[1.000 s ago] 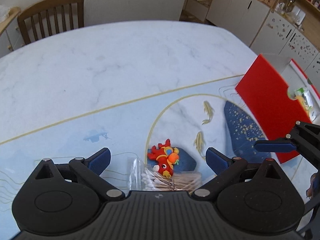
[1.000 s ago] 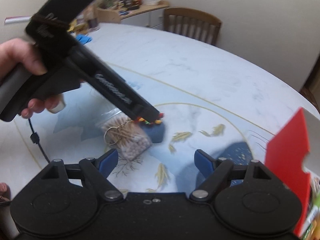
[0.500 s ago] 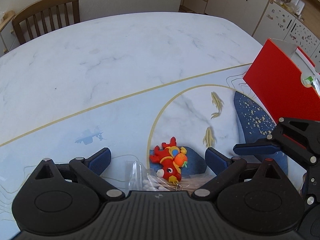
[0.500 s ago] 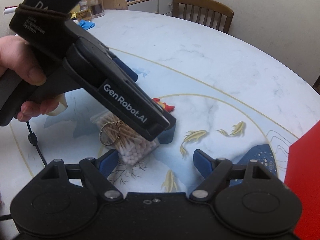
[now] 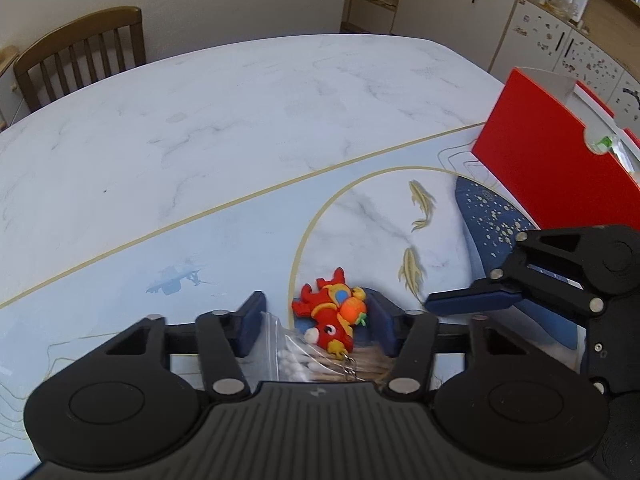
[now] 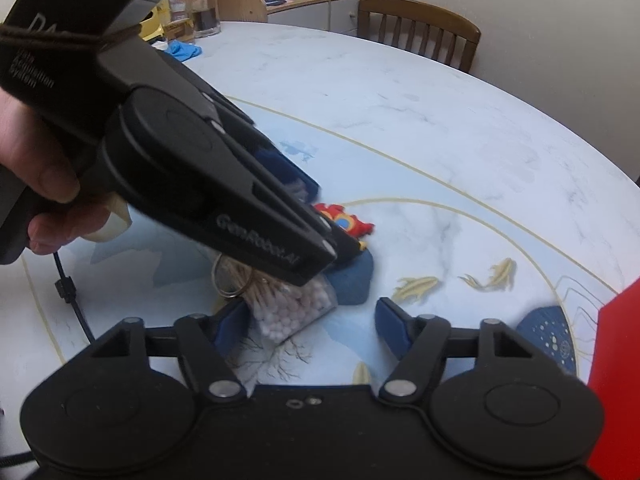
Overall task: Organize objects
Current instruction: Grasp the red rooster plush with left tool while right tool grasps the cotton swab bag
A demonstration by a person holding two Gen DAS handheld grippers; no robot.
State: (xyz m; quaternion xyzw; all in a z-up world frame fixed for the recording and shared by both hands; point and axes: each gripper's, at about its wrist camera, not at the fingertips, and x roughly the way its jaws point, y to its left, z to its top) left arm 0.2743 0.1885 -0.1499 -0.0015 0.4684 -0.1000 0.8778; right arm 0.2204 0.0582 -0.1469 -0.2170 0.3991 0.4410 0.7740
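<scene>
The person's hand (image 6: 36,184) is holding the left gripper (image 5: 316,322) angled down over the marble-patterned table (image 5: 240,128), and its jaws have just been closing in around a red toy keychain (image 5: 332,318), a little dragon-like figure with orange and blue patches. The blue pads (image 5: 252,320) are now standing narrow on either side of the toy; the right pad looks to be touching it, while a gap is showing between the left pad and the figure, so the grip is not pressing from both sides yet. The toy is lying on top of a clear bag of cotton swabs (image 6: 288,308), with its metal key ring (image 6: 230,280) resting on the wooden sticks. The right gripper (image 6: 310,324) is hovering low just beside that bag, and its jaws have also just been closing, now standing about halfway open; the white-tipped end of the bag is sitting between them near the left pad, though I cannot tell whether that pad is touching it. A red box (image 5: 552,160) is standing well off to the right side of the table, and a wooden chair (image 5: 80,56) is sitting at the far edge.
</scene>
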